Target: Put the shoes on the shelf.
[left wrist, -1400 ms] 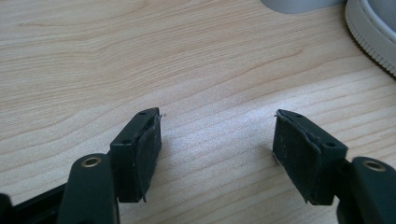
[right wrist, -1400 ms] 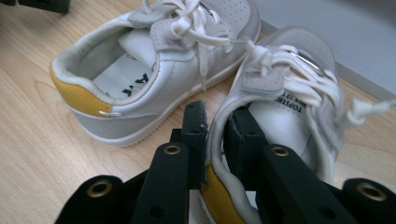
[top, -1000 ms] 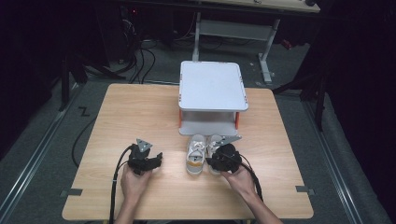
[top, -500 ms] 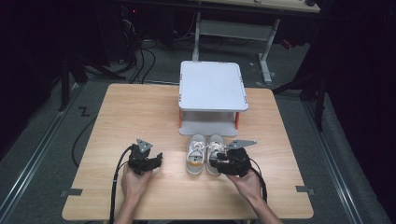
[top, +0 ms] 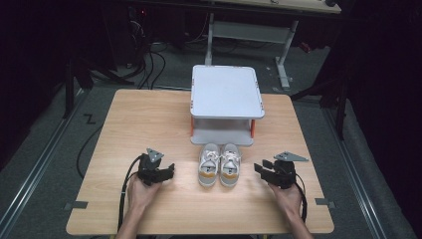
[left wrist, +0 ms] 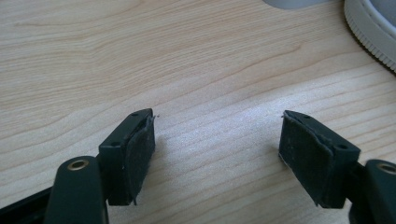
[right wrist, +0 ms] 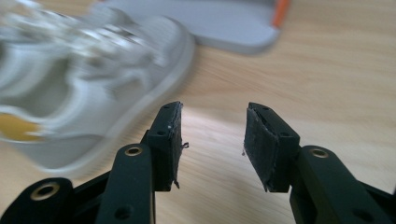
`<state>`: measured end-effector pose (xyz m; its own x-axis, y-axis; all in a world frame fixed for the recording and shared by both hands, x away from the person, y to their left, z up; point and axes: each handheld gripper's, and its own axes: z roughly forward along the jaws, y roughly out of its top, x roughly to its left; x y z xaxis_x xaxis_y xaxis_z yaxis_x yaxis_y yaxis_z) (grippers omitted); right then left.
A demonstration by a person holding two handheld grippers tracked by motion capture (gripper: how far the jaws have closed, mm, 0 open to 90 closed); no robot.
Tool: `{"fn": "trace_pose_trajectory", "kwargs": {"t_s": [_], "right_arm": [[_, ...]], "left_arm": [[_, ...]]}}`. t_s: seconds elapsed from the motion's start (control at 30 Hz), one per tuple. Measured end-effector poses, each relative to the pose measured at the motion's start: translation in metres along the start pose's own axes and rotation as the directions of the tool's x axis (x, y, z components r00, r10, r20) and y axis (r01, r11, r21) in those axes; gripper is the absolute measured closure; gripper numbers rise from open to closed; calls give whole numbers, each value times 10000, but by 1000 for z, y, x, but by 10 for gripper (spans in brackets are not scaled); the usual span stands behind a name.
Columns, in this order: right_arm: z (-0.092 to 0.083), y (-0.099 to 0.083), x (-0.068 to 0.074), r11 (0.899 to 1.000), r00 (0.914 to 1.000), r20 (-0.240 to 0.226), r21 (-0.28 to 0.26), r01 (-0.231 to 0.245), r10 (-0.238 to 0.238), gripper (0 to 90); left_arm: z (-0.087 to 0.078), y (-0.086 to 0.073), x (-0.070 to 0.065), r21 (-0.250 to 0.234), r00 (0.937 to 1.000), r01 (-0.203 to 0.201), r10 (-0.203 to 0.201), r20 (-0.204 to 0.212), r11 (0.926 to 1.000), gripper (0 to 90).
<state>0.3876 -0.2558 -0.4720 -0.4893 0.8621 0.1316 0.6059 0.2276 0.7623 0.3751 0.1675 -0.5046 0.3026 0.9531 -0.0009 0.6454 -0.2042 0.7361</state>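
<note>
We find the pair of shoes [top: 219, 164] side by side on the worktop [top: 149, 114], just in front of the grey two-tier shelf [top: 226, 102]. Their long axes run from the near edge toward the shelf: toes point at the shelf, heels with yellow tabs face the person. The left tool [top: 166, 173] rests left of the pair, its jaws spread with nothing between them and just opened further. The right tool [top: 262, 169] sits right of the pair, jaws spread and empty.
</note>
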Motion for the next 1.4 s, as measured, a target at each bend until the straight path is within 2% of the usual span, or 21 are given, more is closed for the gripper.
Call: {"fn": "trace_pose_trajectory", "kwargs": {"t_s": [0.07,0.2,0.33,0.43,0.53,0.6,0.67,0.8,1.03,1.13,1.2,1.4], "right_arm": [[4,-6,-7,9999,9991,424,143,-55,49,561],[11,-13,-16,9995,9942,1074,294,-77,45,550],[15,-16,-23,9992,9913,1304,322,-232,188,527],[18,-18,-25,9996,9882,1521,214,-202,167,512],[19,-18,-27,9996,9856,1684,209,-164,127,502],[19,-17,-27,9996,9858,1669,203,-211,174,481],[19,-17,-28,9995,9863,1634,204,-247,211,469],[20,-17,-29,9995,9881,1529,223,-202,166,444],[20,-16,-27,9996,9867,1627,289,-31,-16,433],[20,-17,-27,9996,9870,1609,286,-44,-3,433],[20,-17,-27,9996,9870,1608,287,-49,2,433],[21,-16,-26,9995,9861,1659,314,-9,-43,433]], "left_arm": [[-1,1,0,43,10000,84,-84,11,10000,291],[-4,2,-2,-212,9999,143,-143,22,9997,328],[-10,5,-8,-432,9993,257,-245,284,9987,350],[-15,8,-16,-557,9987,-26,55,508,9984,384],[-18,14,-23,-349,9981,-306,324,517,9989,402],[-20,18,-26,-158,9954,-349,361,885,9993,406],[-21,22,-29,33,9895,-282,274,1417,9996,403],[-25,24,-37,-99,9846,-303,316,1717,9995,393],[-42,36,-61,-364,9662,-456,533,2523,9983,400],[-46,40,-70,-450,9602,-565,666,2713,9974,404],[-48,43,-78,-526,9537,-615,742,2916,9967,397],[-49,54,-105,-508,9392,-1137,1240,3203,9922,378]]}}
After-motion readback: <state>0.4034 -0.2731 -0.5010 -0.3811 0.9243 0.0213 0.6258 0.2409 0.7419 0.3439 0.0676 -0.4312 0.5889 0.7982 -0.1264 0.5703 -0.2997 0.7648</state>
